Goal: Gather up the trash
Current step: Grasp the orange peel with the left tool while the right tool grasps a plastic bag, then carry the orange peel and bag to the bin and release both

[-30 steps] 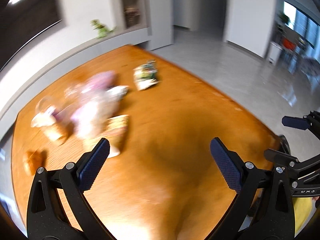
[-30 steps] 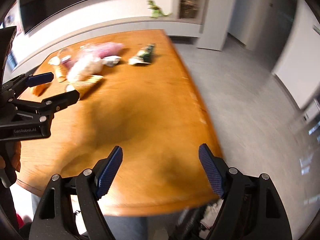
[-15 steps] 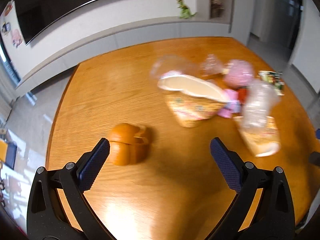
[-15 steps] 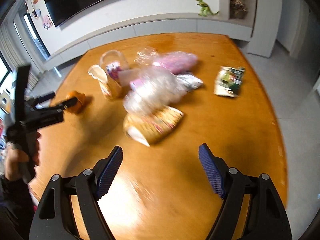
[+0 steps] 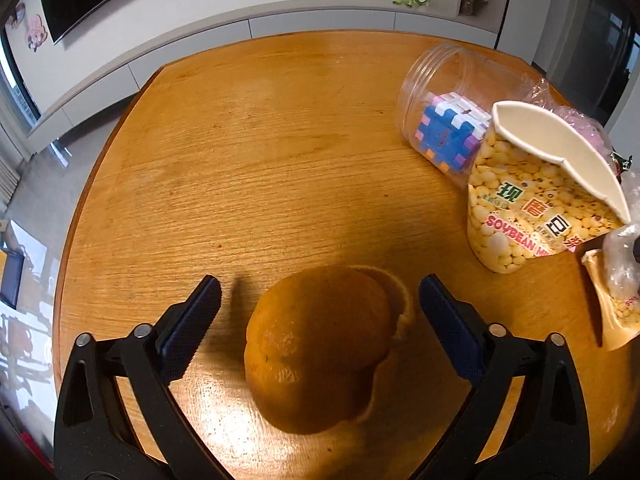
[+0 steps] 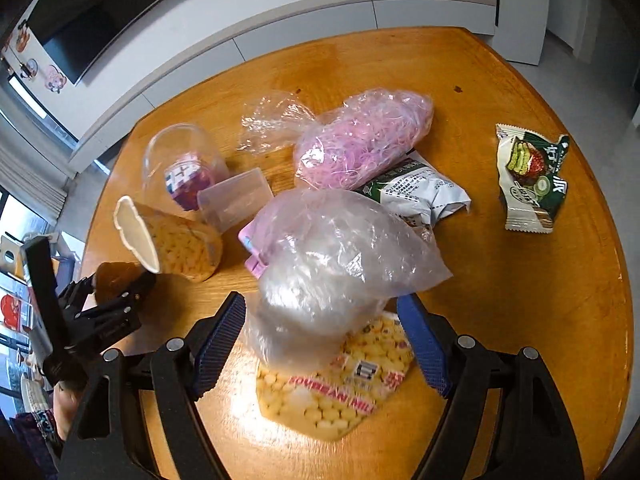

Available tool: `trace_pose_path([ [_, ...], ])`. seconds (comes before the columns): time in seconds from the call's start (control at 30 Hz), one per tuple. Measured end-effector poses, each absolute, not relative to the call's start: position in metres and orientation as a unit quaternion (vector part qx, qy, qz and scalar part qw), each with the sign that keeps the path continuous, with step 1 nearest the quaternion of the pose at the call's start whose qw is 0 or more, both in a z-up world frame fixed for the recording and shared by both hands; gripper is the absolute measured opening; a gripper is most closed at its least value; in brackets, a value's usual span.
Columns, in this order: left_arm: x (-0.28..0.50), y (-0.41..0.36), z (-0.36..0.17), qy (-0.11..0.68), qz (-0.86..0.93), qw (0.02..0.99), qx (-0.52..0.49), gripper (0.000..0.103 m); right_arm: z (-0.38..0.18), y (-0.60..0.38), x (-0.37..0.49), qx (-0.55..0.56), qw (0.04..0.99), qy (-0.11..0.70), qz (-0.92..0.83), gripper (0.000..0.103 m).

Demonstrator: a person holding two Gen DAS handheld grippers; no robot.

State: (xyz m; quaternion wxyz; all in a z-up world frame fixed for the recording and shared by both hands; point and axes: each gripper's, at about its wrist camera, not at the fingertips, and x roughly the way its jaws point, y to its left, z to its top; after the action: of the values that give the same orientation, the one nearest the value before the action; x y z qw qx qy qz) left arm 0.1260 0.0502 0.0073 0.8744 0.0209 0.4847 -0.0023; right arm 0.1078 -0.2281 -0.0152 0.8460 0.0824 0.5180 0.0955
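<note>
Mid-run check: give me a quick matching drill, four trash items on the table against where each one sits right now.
Items:
1. orange peel
2. clear plastic bag
3. green snack wrapper
4. puzzle cube

Places:
A. inside the clear jar lying on its side
B. alone near the table's right edge
C. between the open left tongs
D. on a flattened soybean milk cup, between the open right tongs

Pairs: 1-C, 2-D, 3-B, 4-A
</note>
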Motion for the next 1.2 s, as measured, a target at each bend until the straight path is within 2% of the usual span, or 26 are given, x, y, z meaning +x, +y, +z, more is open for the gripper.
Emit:
trace_pose_path([
  [0.03,0.125,0.053,0.007,0.482,-0.008,0.876,0.01,0.076,-0.017,-0.228,0.11,0.08,0.845,0.52,0.094,0.079],
  [0.07,0.127,0.056,0.006,0.48,-0.01,0.877,0.0,0.073,-0.019,-0.226,0.111,0.079,0.845,0.52,0.094,0.077],
  [0.1,0.127,0.056,0.007,0.478,-0.008,0.878,0.003,0.065,-0.021,-0.226,0.112,0.08,0.844,0.521,0.1,0.062],
  [0.13,0.126,0.054,0.008,0.479,-0.013,0.878,0.006,0.058,-0.023,-0.225,0.113,0.087,0.841,0.522,0.111,0.054],
  [0.23,0.123,0.054,0.011,0.478,-0.009,0.878,0.012,0.053,-0.02,-0.226,0.106,0.087,0.849,0.509,0.116,0.047],
  [0.37,0.11,0.062,0.018,0.478,-0.026,0.878,-0.019,0.051,-0.002,-0.23,0.089,0.076,0.866,0.479,0.122,0.046],
  [0.67,0.059,0.041,0.06,0.447,-0.048,0.893,-0.011,0.051,0.04,-0.259,0.044,0.076,0.89,0.434,0.116,0.047],
  [0.87,0.036,-0.001,0.092,0.42,-0.084,0.904,0.001,0.051,0.05,-0.288,0.009,0.082,0.9,0.417,0.102,0.047],
  [1.2,0.0,-0.113,0.122,0.395,-0.174,0.901,0.04,0.051,0.061,-0.362,-0.064,0.098,0.914,0.391,0.057,0.048],
])
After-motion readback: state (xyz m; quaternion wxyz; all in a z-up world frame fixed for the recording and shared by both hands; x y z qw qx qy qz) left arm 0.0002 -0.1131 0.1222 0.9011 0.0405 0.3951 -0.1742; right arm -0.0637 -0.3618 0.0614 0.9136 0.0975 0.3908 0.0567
